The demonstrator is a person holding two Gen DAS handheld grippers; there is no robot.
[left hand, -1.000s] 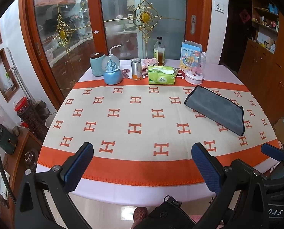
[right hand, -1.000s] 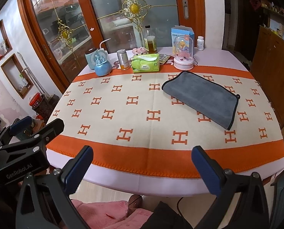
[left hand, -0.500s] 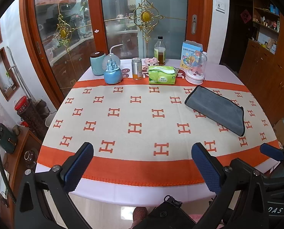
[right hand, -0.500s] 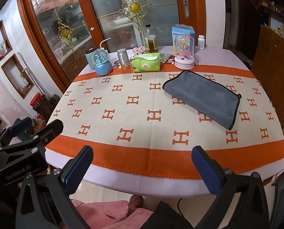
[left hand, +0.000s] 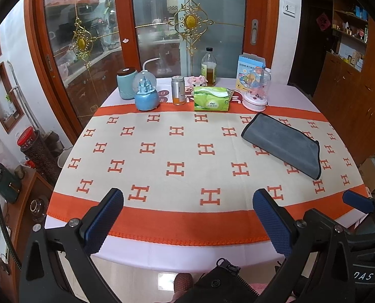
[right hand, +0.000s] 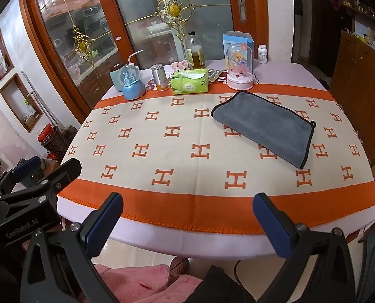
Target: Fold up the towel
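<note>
A grey towel with a dark hem lies folded flat on the right side of the table; it also shows in the right wrist view. My left gripper is open and empty, held at the near edge of the table, well short of the towel. My right gripper is open and empty, also at the near edge. The left gripper shows at the left of the right wrist view, and one blue tip of the right gripper shows at the right of the left wrist view.
The table carries a cream and orange cloth with H marks. Along its far edge stand a blue jar, a snow globe, a metal can, a green tissue pack, a bottle and a pink domed toy. Glass doors stand behind.
Both views have shifted very slightly. The towel and both open grippers stand as before.
</note>
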